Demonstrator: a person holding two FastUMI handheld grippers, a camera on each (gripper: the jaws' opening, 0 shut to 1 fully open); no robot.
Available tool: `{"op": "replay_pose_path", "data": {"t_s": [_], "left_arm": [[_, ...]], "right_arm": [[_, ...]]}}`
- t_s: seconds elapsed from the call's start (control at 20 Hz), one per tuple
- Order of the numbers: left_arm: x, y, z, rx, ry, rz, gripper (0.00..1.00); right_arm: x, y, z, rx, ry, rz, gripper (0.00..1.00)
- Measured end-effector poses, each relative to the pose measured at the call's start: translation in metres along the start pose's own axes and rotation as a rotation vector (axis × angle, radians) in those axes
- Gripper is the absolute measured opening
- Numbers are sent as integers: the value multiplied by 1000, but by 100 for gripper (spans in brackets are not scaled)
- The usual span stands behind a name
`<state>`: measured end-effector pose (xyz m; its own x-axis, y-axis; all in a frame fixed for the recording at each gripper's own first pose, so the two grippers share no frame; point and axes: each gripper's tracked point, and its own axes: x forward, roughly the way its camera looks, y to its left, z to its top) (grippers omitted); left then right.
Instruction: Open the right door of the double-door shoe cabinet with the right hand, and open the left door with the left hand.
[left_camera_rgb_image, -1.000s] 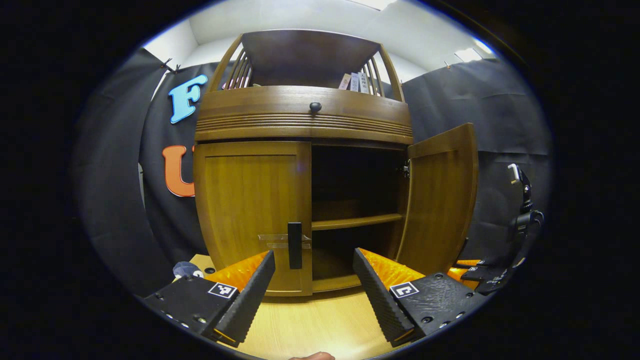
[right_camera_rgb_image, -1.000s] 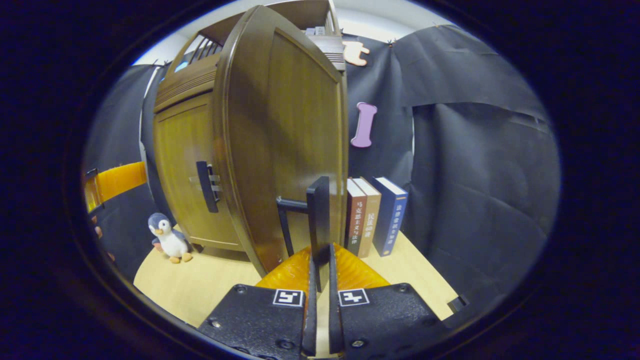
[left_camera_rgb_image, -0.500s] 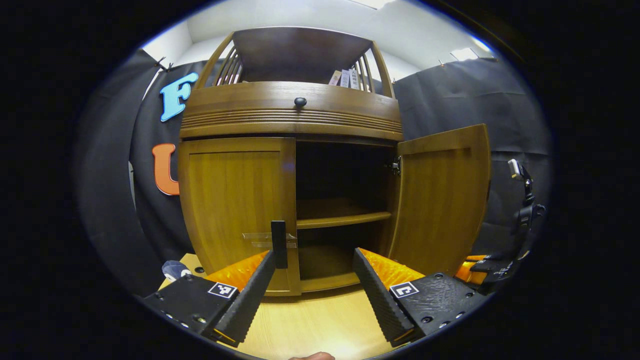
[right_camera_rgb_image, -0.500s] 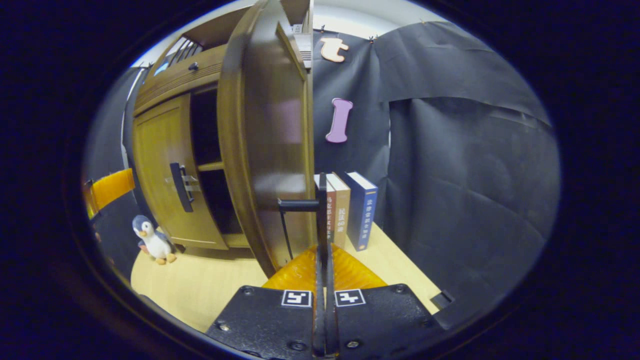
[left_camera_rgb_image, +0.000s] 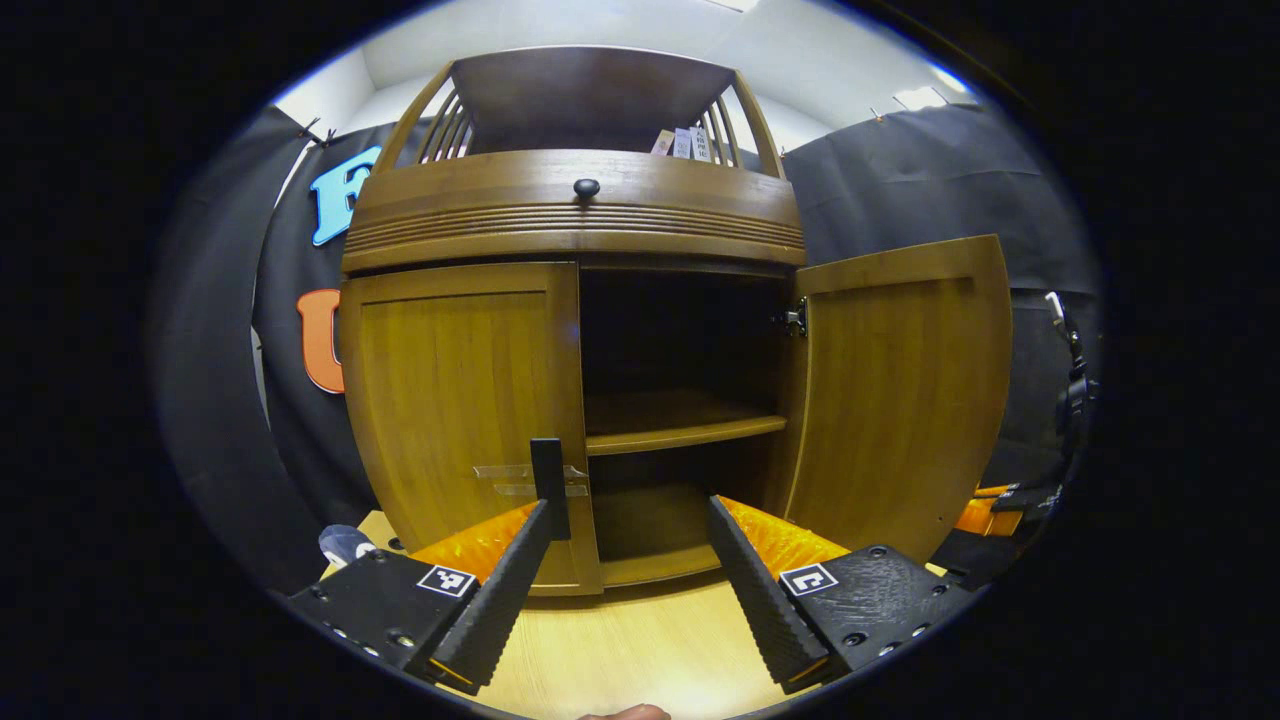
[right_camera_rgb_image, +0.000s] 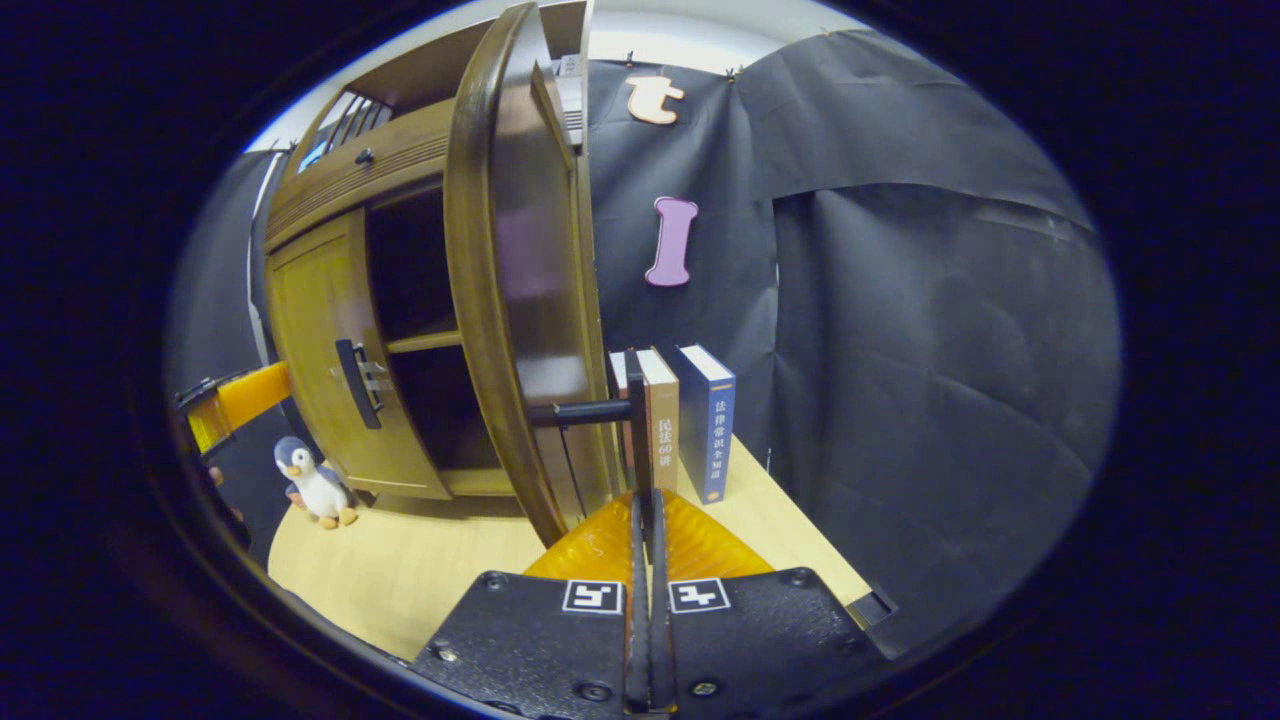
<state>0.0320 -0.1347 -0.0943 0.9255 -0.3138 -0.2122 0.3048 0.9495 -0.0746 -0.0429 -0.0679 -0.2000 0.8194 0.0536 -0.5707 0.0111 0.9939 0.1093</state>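
Right tool (right_camera_rgb_image: 642, 520), at the bottom centre of the right gripper view, has its two fingers pressed together on the black bar handle (right_camera_rgb_image: 634, 420) of the right door (right_camera_rgb_image: 520, 290), which stands swung well out from the shoe cabinet (right_camera_rgb_image: 330, 200) and appears edge-on in the upper middle of that frame. Behind the door, upright books (right_camera_rgb_image: 680, 420) stand on the pale counter (right_camera_rgb_image: 400, 570) against the dark wall, and a toy penguin (right_camera_rgb_image: 312, 482) sits at lower left. Left tool (left_camera_rgb_image: 628, 550), at the bottom of the left gripper view, has its fingers spread wide and holds nothing; the left door (left_camera_rgb_image: 460, 400) is closed at centre left, with its dark handle (left_camera_rgb_image: 549, 475) just above the tool's left finger. Through the opened half a shelf (left_camera_rgb_image: 680, 432) is visible inside.
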Motion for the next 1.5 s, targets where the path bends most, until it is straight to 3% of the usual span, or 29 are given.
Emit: {"op": "replay_pose_path", "data": {"t_s": [0.35,0.7,0.75,0.8,1.35,1.5], "left_arm": [[23,16,-19,-37,46,50,95],[66,45,-30,-85,63,81,95],[70,49,-34,-88,76,86,100],[73,55,-35,-87,79,94,95],[132,89,-60,-103,112,162,94],[142,95,-67,-93,132,178,94]], "right_arm": [[-14,-38,23,16,-69,-52,4],[-17,-52,43,42,-128,-84,4],[-18,-53,46,48,-135,-89,0],[-19,-56,49,53,-141,-95,4],[-21,-79,64,103,-192,-173,1],[-25,-79,67,109,-209,-177,7]]}}
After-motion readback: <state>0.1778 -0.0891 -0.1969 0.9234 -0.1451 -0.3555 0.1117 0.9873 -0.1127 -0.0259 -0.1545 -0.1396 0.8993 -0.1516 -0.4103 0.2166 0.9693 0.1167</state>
